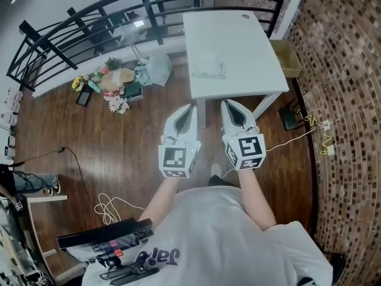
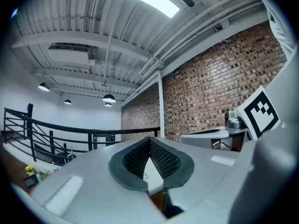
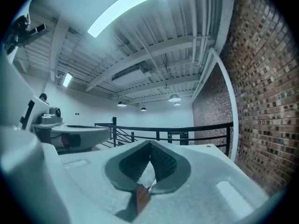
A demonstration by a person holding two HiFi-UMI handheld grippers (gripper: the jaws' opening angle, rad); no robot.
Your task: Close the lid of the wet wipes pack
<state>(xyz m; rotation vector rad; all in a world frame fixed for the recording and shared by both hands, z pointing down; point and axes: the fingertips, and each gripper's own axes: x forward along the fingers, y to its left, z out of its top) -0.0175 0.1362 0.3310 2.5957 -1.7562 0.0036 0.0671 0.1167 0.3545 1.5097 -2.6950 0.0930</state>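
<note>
The wet wipes pack [image 1: 208,68] lies pale and flat on the white table [image 1: 244,52], towards its middle left; whether its lid is up or down is too small to tell. Both grippers are held level side by side just short of the table's near edge, apart from the pack. My left gripper [image 1: 191,107] has its jaws together with nothing in them, tips meeting in the left gripper view [image 2: 149,141]. My right gripper [image 1: 228,103] is shut and empty too [image 3: 150,144]. Only a sliver of table shows between each pair of jaws.
A black railing [image 1: 89,25] runs behind the table. A cardboard box [image 1: 287,57] stands at the table's right by the brick wall [image 1: 345,100]. Flowers and bags [image 1: 116,82] lie on the wooden floor at left, with cables [image 1: 110,207] nearer me.
</note>
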